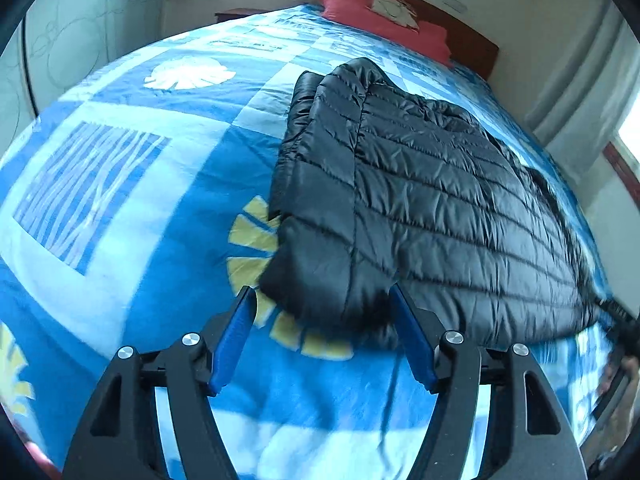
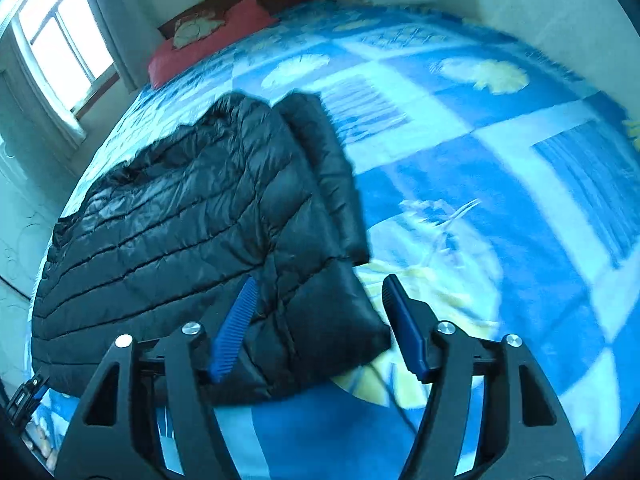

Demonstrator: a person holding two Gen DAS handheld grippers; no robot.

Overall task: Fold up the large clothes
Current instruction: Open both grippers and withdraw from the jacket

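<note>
A black quilted puffer jacket [image 1: 420, 200] lies on the blue patterned bedspread [image 1: 140, 200], one sleeve folded over its body. My left gripper [image 1: 322, 294] is open, its blue pads either side of the jacket's near corner, holding nothing. In the right wrist view the jacket [image 2: 180, 216] lies left of centre. My right gripper [image 2: 318, 284] is open above the jacket's near corner, empty. The other gripper shows at the far edge in each view [image 1: 624, 320] [image 2: 28, 394].
A red pillow [image 1: 384, 12] and a dark wooden headboard [image 1: 460, 28] are at the bed's far end. A window with curtains [image 2: 60, 40] is on the wall beside the bed. The bedspread [image 2: 500, 180] stretches wide beside the jacket.
</note>
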